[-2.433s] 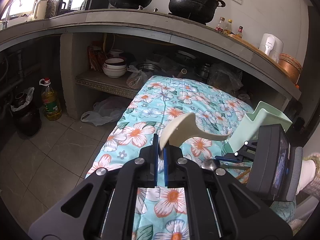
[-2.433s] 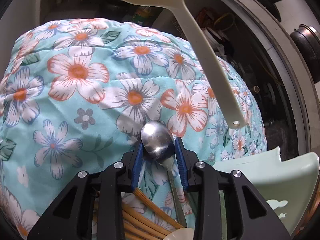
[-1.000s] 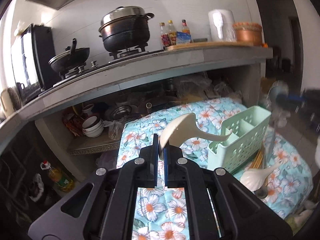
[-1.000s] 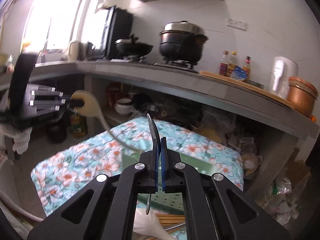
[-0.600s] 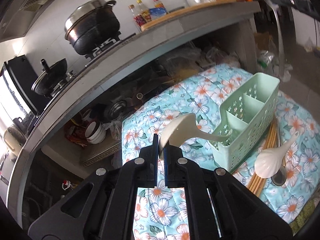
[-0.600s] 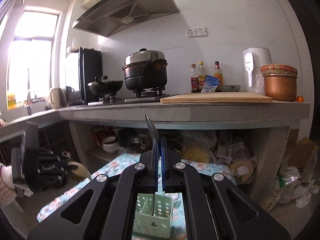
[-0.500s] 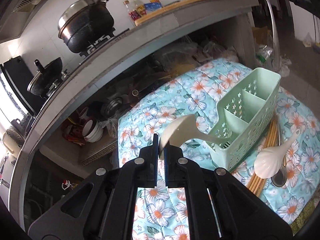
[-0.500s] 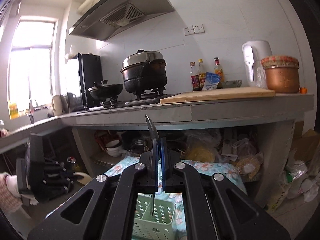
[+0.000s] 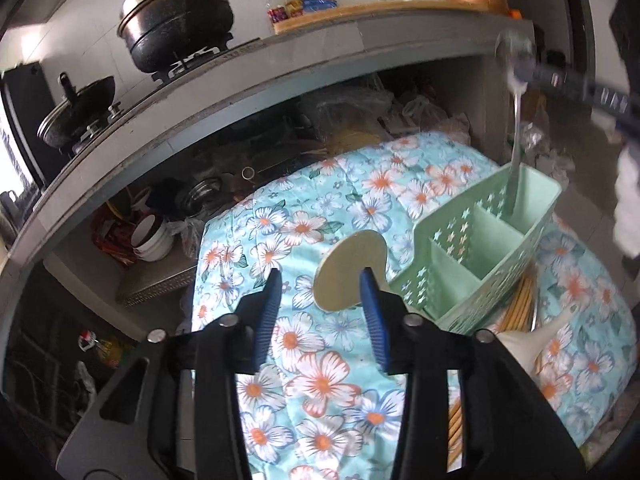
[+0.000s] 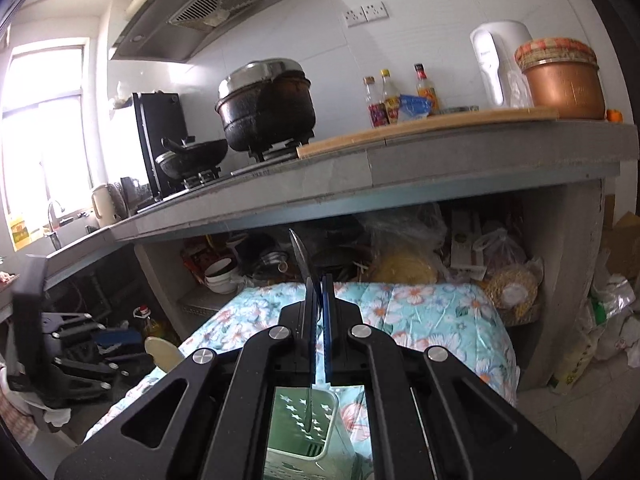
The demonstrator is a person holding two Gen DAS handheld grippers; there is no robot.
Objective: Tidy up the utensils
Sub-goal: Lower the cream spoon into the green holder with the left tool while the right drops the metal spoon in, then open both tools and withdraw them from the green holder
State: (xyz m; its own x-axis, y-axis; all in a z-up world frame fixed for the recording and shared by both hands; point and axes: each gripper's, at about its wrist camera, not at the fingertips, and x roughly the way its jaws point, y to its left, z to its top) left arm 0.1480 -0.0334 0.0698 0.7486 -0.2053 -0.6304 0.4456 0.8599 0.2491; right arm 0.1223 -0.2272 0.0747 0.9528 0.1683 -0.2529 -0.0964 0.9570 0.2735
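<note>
My left gripper (image 9: pixel 320 276) has its jaws opening. The round head of the cream paddle (image 9: pixel 348 268) stands loose between them, and no pad presses on it. Its handle is hidden behind the right-hand finger (image 9: pixel 372 316), toward the near end of the green caddy (image 9: pixel 480 248). My right gripper (image 10: pixel 318 292) is shut on the metal spoon (image 10: pixel 300 256), bowl up. In the left wrist view the spoon (image 9: pixel 516 128) hangs blurred from the right gripper (image 9: pixel 520 72), with its handle tip inside the caddy's far compartment. The caddy (image 10: pixel 304 432) lies below the right gripper.
Wooden chopsticks (image 9: pixel 520 308) and a white ladle (image 9: pixel 532 336) lie on the floral cloth (image 9: pixel 320 380) beside the caddy. Behind runs a stone counter (image 10: pixel 400 168) with pots, bottles and a kettle. A cluttered shelf with bowls (image 9: pixel 152 240) sits under it.
The left jaws have opened and let go of the cream paddle, whose head now faces the camera. The right gripper has moved over the caddy, and the spoon's handle now reaches into the far compartment.
</note>
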